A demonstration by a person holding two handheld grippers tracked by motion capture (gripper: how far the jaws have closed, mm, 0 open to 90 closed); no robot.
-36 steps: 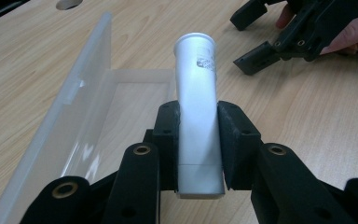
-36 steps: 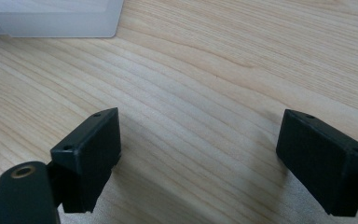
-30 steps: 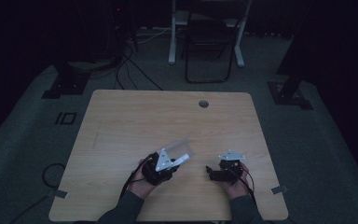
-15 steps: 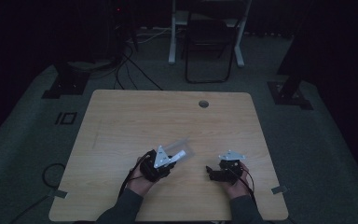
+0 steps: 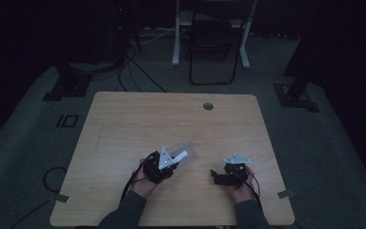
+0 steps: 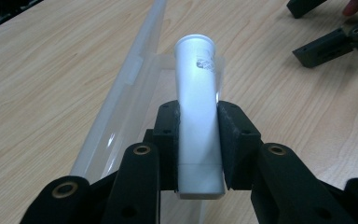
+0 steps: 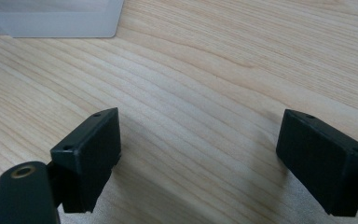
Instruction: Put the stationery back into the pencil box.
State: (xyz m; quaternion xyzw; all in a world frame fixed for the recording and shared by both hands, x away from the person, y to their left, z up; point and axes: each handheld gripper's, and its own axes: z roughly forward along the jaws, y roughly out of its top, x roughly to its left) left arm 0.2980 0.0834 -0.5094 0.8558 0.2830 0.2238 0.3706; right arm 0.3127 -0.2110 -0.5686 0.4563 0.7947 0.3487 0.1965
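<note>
Dim room, pale wood-grain bench (image 5: 138, 124) with rounded corners and a round cable hole (image 5: 208, 106) near its far edge. Left tongs (image 6: 198, 140) clamp a smooth white plastic tube (image 6: 196, 98), cylindrical with a flat crimped tail, their black blocky pads pressing both its sides; it is held above a clear, straight-edged plastic box (image 6: 121, 107) on the bench's near half. Small dark print near the tube's cap end is too blurred to read. Right tongs (image 7: 200, 154) stand wide apart, holding nothing, over bare wood. Far half of the bench lies open.
</note>
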